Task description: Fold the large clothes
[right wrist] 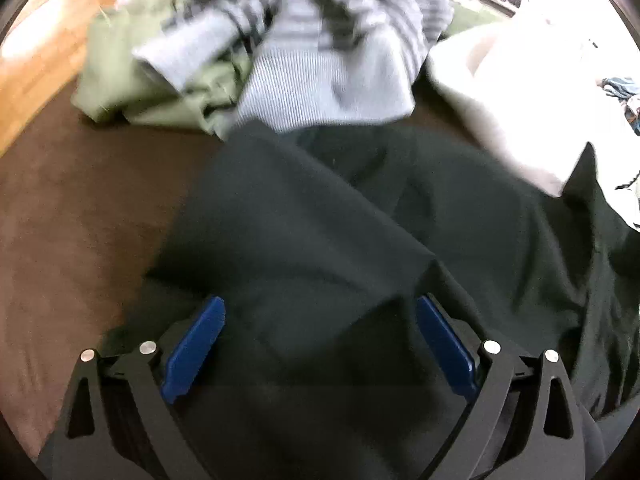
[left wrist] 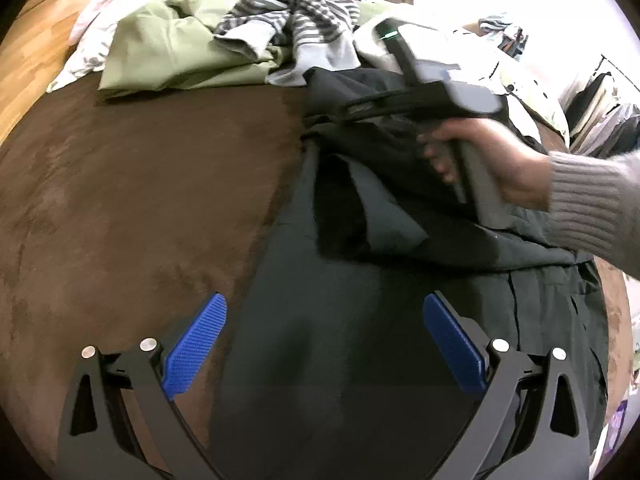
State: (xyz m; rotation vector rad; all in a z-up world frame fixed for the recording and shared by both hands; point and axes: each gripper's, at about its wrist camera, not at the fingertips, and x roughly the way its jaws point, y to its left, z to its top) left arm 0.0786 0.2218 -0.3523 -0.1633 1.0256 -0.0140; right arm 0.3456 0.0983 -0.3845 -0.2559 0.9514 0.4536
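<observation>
Black clothes (left wrist: pixel 320 320) lie rumpled on the brown bed (left wrist: pixel 120 208), not folded yet.
Both the left claw (left wrist: pixel 325 348) and right claw (right wrist: pixel 320 350) are wide open and hold nothing. A green and a stripy piece wait at the far side.

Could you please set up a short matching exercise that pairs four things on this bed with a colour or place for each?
Things:
1. large dark garment
2. plain crumpled garment
3. striped knit sweater
4. plush bed cover

Descriptions:
A. brown, underneath everything
B. grey and white, lying on the green cloth
C. pale green, at the far side
D. dark green-black, spread nearest both grippers

Pairs: 1-D, 2-C, 3-B, 4-A
</observation>
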